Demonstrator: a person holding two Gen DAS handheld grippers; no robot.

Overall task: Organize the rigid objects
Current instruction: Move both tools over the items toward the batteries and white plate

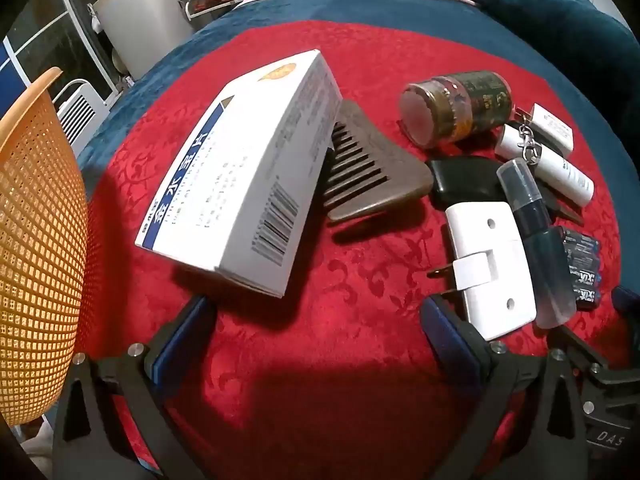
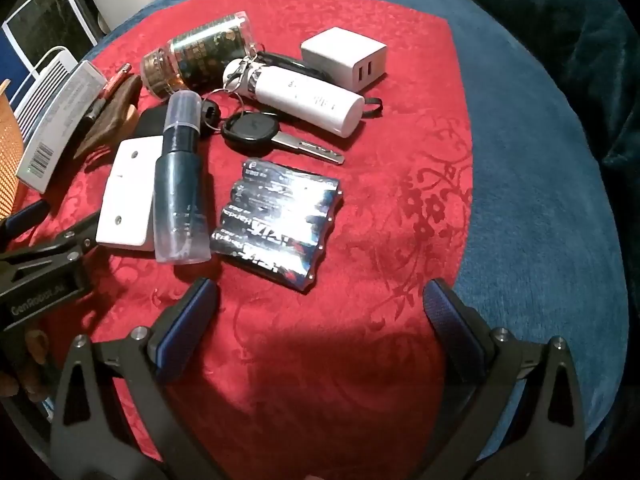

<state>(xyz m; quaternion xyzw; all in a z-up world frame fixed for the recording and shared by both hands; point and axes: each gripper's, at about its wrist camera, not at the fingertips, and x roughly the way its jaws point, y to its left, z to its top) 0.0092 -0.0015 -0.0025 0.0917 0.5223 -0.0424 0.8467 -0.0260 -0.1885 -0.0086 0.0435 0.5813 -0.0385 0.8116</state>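
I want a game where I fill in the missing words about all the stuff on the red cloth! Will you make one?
1. The white box leans on a wooden ____.
2. Beside the red cloth stands an ____ mesh basket.
3. The shiny pack in front of the right gripper holds four ____.
4. The jaws of the left gripper are wide ____, with nothing between them.

Missing words: comb; orange; batteries; open

A red patterned cloth covers a teal blanket; a white cylindrical appliance stands beyond.
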